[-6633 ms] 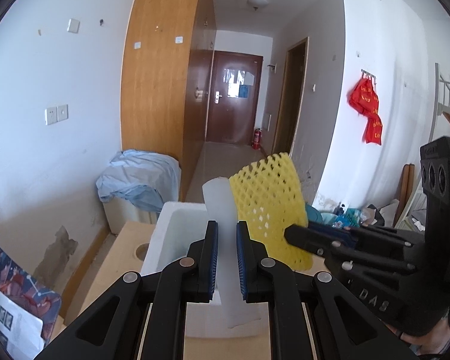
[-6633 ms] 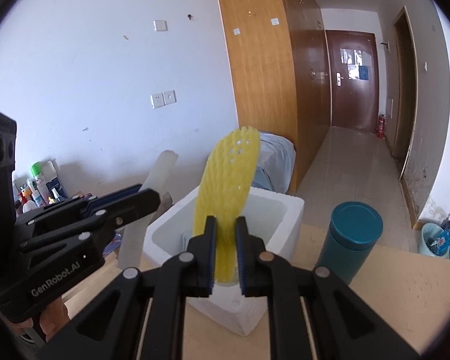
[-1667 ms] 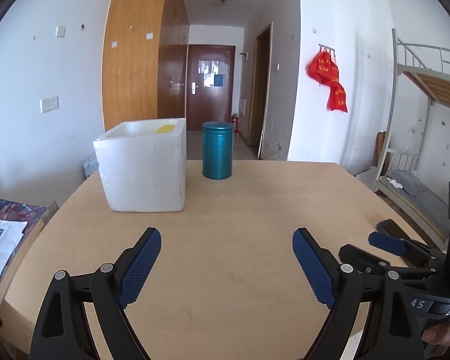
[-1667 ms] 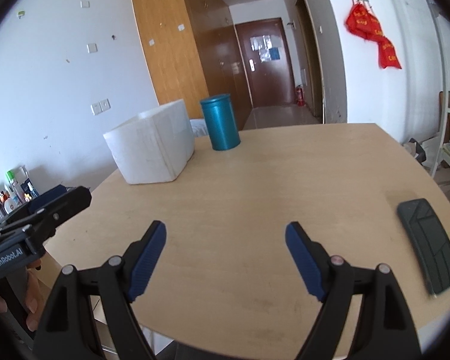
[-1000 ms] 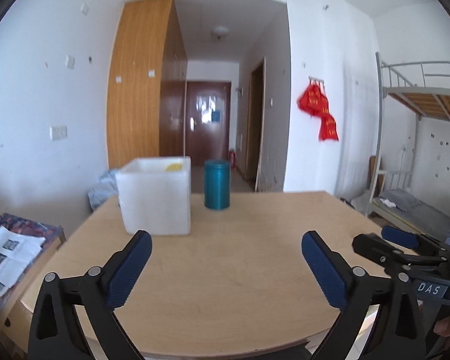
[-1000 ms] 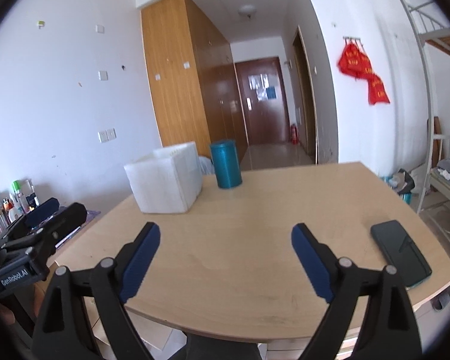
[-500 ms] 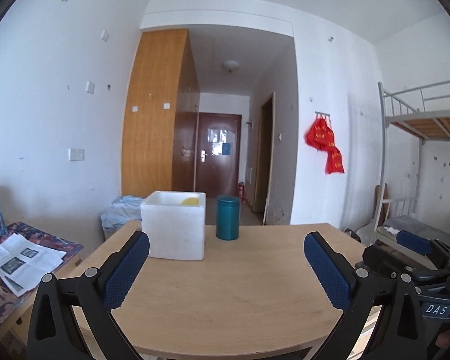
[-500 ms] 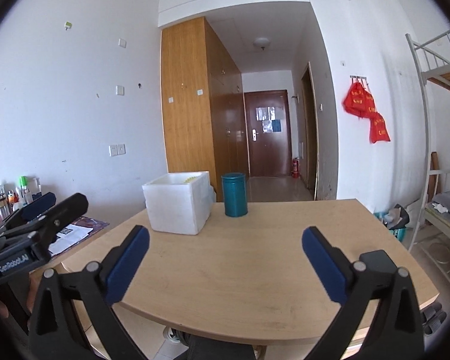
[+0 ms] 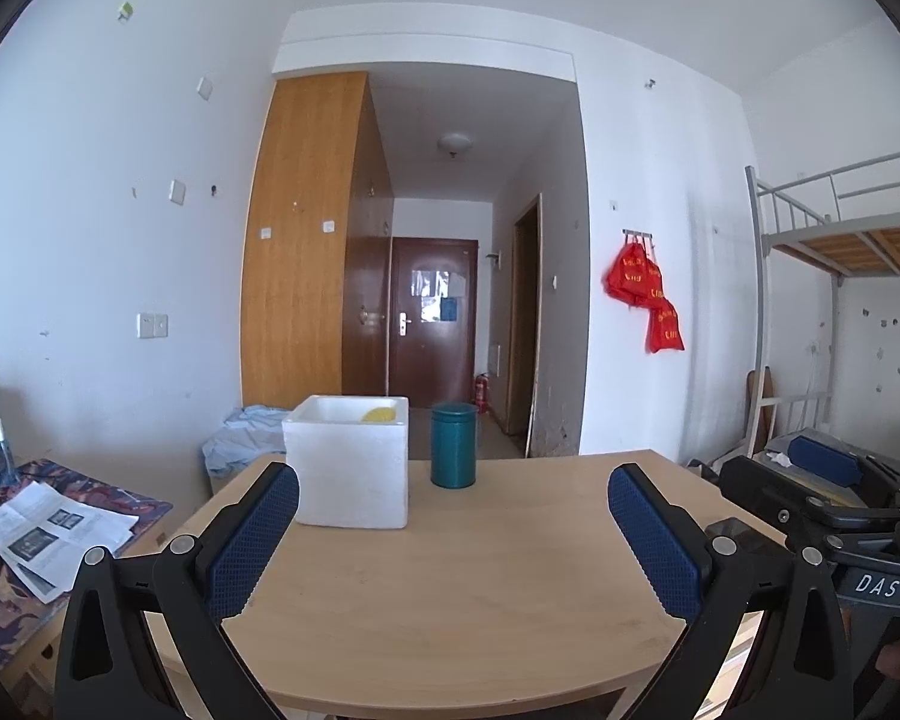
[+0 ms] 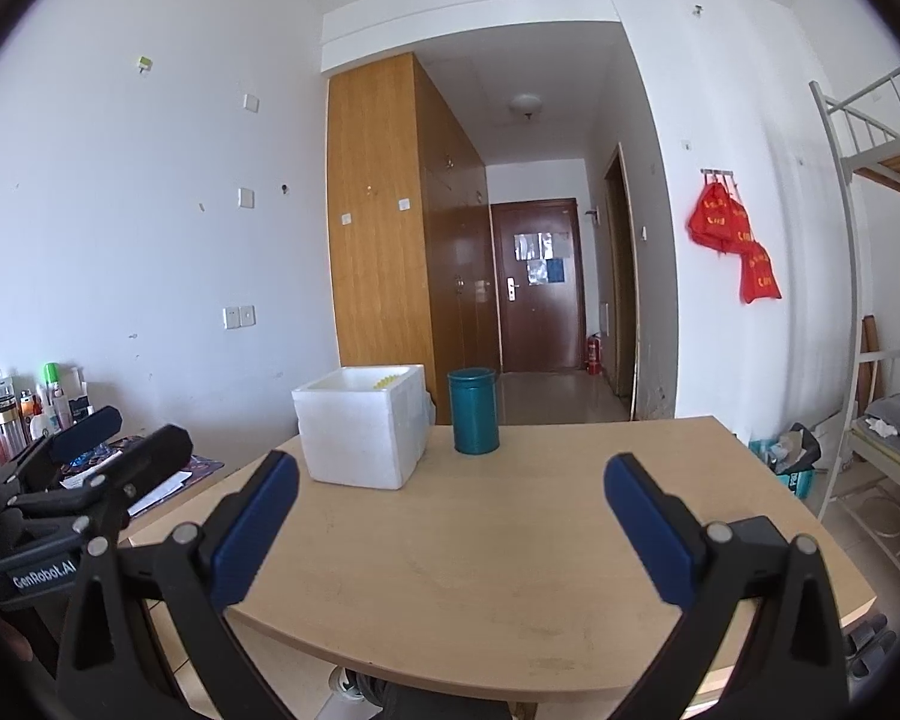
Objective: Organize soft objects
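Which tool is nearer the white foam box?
Left, slightly. The left tool sits back from the white foam box, which lies ahead just left of centre. The right tool is equally withdrawn, with the box further off to its left.

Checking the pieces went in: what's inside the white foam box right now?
In the white foam box, only a bit of yellow foam netting shows above the rim, at the right. The box walls hide everything lower, so nothing else inside is visible.
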`<state>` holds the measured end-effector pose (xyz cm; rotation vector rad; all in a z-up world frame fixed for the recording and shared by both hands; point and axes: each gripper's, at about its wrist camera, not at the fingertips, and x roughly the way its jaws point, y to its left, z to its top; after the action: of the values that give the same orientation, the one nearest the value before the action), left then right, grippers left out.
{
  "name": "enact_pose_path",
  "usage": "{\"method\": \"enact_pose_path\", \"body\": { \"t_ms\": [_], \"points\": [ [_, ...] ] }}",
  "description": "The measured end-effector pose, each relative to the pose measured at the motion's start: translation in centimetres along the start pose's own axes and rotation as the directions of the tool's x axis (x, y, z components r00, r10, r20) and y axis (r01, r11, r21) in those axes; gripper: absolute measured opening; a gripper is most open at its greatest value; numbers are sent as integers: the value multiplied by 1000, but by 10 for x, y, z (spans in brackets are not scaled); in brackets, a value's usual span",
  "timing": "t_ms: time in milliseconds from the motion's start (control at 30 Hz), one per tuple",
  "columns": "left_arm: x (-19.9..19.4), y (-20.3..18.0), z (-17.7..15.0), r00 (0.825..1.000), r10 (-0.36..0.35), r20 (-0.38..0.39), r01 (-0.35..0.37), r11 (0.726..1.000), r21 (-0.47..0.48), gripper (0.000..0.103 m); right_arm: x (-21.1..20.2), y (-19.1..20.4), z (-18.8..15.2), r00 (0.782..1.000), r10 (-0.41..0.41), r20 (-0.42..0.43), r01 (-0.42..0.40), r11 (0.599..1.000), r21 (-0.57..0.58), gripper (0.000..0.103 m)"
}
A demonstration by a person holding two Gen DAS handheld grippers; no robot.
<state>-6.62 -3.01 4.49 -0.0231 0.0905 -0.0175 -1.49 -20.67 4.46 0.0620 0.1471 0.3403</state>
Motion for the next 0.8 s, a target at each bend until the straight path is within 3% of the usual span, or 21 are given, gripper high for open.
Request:
{"method": "enact_pose_path", "body": {
  "t_ms": [800],
  "points": [
    [1,7,-1,1000,-7,-24,6,999,-42,103,-4,-1,-1,1000,-12,-3,12,1000,-1,103]
  ]
}}
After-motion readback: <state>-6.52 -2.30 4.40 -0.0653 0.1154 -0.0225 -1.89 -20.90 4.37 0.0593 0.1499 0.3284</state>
